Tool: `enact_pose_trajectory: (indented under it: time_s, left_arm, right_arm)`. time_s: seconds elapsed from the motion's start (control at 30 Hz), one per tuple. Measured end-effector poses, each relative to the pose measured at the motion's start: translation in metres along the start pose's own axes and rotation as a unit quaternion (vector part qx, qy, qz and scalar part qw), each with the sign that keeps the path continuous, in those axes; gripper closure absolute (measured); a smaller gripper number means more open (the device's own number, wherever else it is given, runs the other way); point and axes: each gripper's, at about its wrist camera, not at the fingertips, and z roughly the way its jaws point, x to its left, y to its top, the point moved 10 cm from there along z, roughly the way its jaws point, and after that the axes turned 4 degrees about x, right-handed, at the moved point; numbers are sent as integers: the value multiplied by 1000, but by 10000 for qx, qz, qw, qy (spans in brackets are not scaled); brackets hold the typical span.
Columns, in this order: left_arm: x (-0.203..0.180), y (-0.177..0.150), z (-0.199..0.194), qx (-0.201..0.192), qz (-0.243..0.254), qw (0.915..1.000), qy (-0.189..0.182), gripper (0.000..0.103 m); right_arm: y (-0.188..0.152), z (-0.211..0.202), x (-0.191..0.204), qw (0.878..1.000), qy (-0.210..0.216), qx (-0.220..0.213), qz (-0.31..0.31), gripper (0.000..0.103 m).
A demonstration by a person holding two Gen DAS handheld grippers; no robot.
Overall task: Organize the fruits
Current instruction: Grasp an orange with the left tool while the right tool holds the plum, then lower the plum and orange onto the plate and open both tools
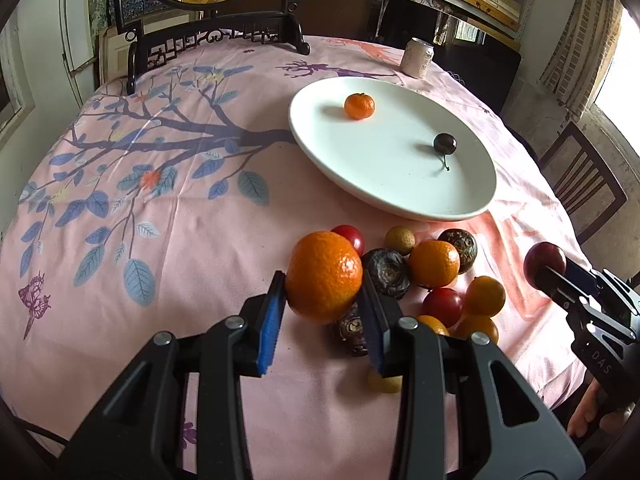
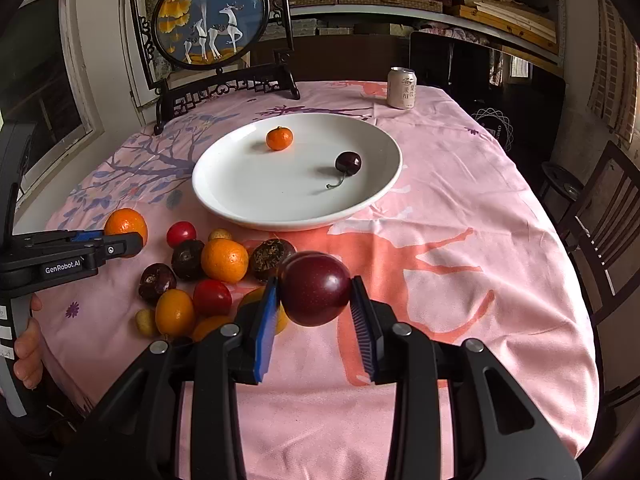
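Observation:
My left gripper (image 1: 323, 294) is shut on a large orange (image 1: 323, 276) and holds it above the fruit pile (image 1: 434, 264). My right gripper (image 2: 314, 300) is shut on a dark red plum (image 2: 315, 288), held above the pink cloth right of the pile (image 2: 224, 260). A white plate (image 1: 400, 184) beyond the pile holds a small tangerine (image 1: 359, 105) and a dark cherry (image 1: 445, 144); the plate (image 2: 280, 208), the tangerine (image 2: 279, 138) and the cherry (image 2: 348, 162) also show in the right wrist view. The pile holds oranges, red tomatoes, dark round fruits and small yellow fruits.
A drink can (image 2: 401, 88) stands at the table's far edge. A round painted screen on a dark stand (image 2: 212, 20) stands at the far left. A wooden chair (image 2: 600, 232) is at the right. The pink tablecloth (image 2: 460, 280) covers the round table.

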Motion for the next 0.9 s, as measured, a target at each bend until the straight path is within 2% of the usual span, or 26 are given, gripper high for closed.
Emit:
enact_pose_trajectory:
  time_s: [0.33, 0.5, 0.6, 0.7, 0.83, 0.9]
  left_arm:
    - [-6, 16, -8, -73, 114, 9999, -27, 67]
    - [-22, 67, -9, -124, 361, 9993, -59, 67]
    - [-28, 109, 12, -35, 418, 9991, 43, 67]
    - [-35, 139, 52, 309, 350, 9989, -104, 67]
    - [-34, 154, 101, 683, 221, 9974, 20, 67]
    - [-30, 158, 114, 791, 105, 9968, -31, 67]
  right_arm:
    - [7, 5, 7, 9999, 97, 41, -85, 67]
    - [53, 11, 15, 9989, 198, -104, -402, 67]
    - [95, 31, 20, 9979, 365, -111, -520, 67]
    - [129, 70, 17, 9981, 289, 30, -545, 67]
    - [146, 131, 7, 9969, 261, 564, -480, 67]
    - [149, 151, 1, 9957, 249, 782, -428, 67]
